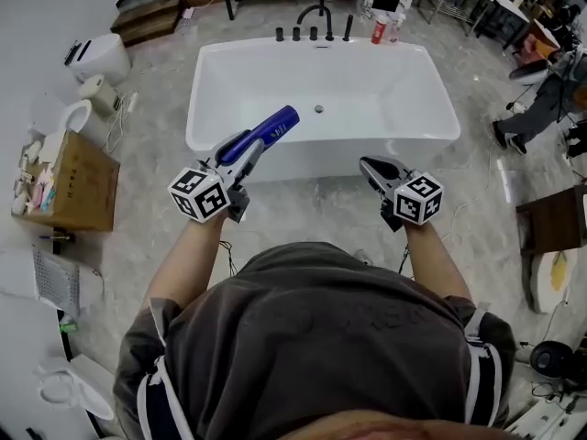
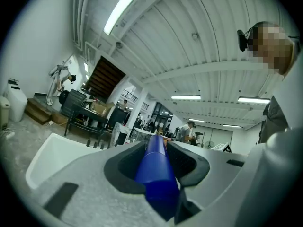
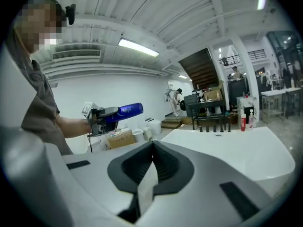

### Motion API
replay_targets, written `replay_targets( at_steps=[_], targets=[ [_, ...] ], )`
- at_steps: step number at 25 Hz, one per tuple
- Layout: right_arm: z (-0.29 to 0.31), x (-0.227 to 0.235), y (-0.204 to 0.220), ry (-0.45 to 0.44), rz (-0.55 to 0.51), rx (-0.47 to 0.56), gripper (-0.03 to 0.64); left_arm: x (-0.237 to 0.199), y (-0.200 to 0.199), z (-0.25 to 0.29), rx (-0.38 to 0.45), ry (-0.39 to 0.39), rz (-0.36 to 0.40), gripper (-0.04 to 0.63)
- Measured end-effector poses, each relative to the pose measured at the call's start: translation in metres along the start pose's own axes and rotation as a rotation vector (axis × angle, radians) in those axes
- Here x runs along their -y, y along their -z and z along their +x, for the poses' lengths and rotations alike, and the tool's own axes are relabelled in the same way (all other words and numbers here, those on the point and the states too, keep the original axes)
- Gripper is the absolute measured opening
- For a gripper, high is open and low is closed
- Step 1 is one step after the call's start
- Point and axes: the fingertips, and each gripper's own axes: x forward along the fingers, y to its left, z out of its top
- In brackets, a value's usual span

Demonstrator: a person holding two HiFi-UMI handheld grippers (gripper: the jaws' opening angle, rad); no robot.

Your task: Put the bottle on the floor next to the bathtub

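Observation:
My left gripper (image 1: 249, 151) is shut on a blue bottle (image 1: 267, 132), held in the air over the near rim of the white bathtub (image 1: 204, 108). The bottle's far end points up and toward the tub. In the left gripper view the blue bottle (image 2: 156, 170) runs between the jaws of the left gripper (image 2: 158, 148). My right gripper (image 1: 368, 164) is shut and holds nothing, hovering before the tub's front wall, right of centre. From the right gripper (image 3: 152, 144) view the bottle (image 3: 124, 110) and the left gripper (image 3: 105, 114) show at the left, with the bathtub (image 3: 227, 148) on the right.
Grey floor (image 1: 316, 200) lies between me and the tub. A cardboard box (image 1: 81, 180) and white fixtures stand at the left. Black taps (image 1: 315, 18) and a red bottle (image 1: 378, 32) sit on the tub's far edge. A person (image 1: 541, 99) is at the far right.

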Motion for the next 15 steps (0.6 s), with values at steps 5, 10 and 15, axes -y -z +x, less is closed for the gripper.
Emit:
replay_targets(
  at_steps=[5,10,15],
  targets=[
    [-0.001,-0.005,0.017,0.029,0.062,0.004,-0.008,0.001,-0.005,-0.004,-0.030,0.037,0.005,0.138],
    [-0.018,0.017,0.031,0.016,0.091,0.012,-0.008,0.015,0.008,0.030,-0.048,0.039,-0.022,0.138],
    [-0.042,0.064,0.038,-0.023,0.109,0.002,-0.008,0.034,0.045,0.077,-0.067,0.001,-0.083,0.138]
  ],
)
